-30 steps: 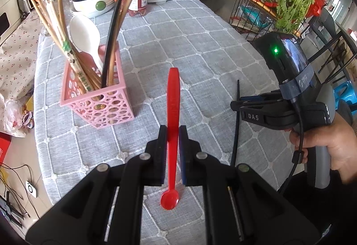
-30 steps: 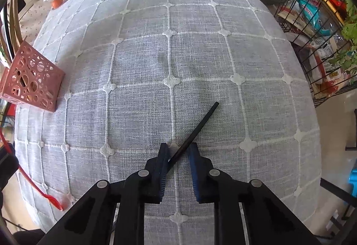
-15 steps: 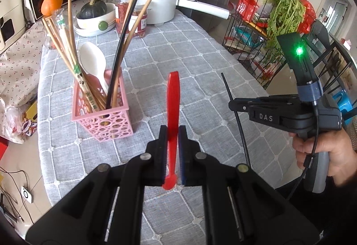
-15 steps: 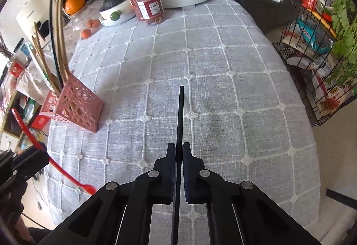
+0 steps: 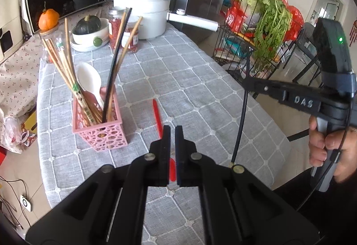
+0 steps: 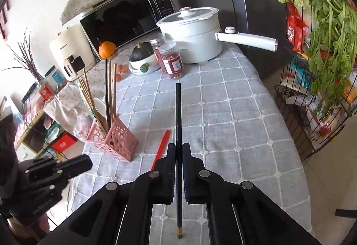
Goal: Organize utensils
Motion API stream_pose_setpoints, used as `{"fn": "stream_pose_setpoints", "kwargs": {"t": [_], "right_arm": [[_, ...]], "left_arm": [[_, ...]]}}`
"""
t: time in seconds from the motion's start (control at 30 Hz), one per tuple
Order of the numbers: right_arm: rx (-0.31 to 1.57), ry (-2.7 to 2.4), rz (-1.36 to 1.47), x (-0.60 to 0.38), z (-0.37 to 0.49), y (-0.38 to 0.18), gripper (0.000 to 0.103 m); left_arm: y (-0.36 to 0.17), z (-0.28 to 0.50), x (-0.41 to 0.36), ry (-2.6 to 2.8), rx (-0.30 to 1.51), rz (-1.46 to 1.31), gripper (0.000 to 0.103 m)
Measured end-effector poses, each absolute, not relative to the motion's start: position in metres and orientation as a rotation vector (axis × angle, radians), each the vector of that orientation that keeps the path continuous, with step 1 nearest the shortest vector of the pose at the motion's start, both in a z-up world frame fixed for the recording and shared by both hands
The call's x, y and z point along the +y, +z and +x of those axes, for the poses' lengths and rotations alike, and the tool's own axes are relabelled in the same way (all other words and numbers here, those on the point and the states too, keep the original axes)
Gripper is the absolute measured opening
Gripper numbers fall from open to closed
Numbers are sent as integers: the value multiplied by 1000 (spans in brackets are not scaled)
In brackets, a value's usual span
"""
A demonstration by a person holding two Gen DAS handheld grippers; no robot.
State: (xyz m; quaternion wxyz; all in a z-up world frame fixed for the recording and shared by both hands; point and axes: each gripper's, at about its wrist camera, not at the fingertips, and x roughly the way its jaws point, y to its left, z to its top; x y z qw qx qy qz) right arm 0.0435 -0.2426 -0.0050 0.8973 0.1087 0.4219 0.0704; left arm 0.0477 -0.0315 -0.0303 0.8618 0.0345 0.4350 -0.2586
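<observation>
A red spoon (image 5: 157,116) (image 6: 162,146) lies on the grey checked tablecloth (image 5: 200,79), just right of the pink basket (image 5: 100,135) (image 6: 119,141). My left gripper (image 5: 173,127) (image 6: 88,162) hovers above the spoon, shut, with nothing between its fingers; the spoon's bowl shows through the gap below. My right gripper (image 6: 178,145) (image 5: 245,83) is shut on a black chopstick (image 6: 178,111) (image 5: 242,115), held in the air over the table's right side. The basket holds several wooden chopsticks, one black chopstick and a white spoon (image 5: 89,79).
At the table's far end stand a white pot (image 5: 142,13) with a long handle, two jars (image 6: 173,61) and a bowl with a squash (image 5: 89,30). A microwave (image 6: 125,19) sits behind. A wire rack with greens (image 5: 267,28) stands off the right edge.
The right gripper closed on the black chopstick and lifted it off the cloth. The left gripper rose a little; the red spoon left its jaws and now lies on the table.
</observation>
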Motion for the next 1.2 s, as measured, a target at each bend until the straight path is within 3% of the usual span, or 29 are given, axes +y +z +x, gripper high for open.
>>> {"fn": "stream_pose_setpoints", "kwargs": {"t": [0.07,0.1,0.13,0.2,0.37,0.43,0.77,0.83,0.87,1.2], "right_arm": [[877,137,230,-245,44,-4,6],[881,132,232,-246,45,-5,6],[885,126,234,-248,46,-6,6],[894,116,241,-251,48,-8,6],[912,91,284,-269,50,-15,6],[922,83,310,-279,51,-18,6],[943,77,337,-294,54,-24,6],[940,78,337,-294,53,-23,6],[937,79,335,-294,53,-23,6],[879,79,320,-291,47,-10,6]], "left_arm": [[-46,55,-41,-538,969,82,10],[-51,58,-46,-532,989,79,25],[-58,63,-51,-524,1008,76,48],[-69,72,-62,-495,1029,75,64],[-106,103,-87,-401,1096,102,63],[-120,112,-96,-371,1117,114,50],[-151,138,-97,-261,1161,112,33],[-151,138,-97,-258,1156,126,14],[-150,137,-97,-258,1155,132,11],[-106,111,-92,-327,1019,118,11]]}}
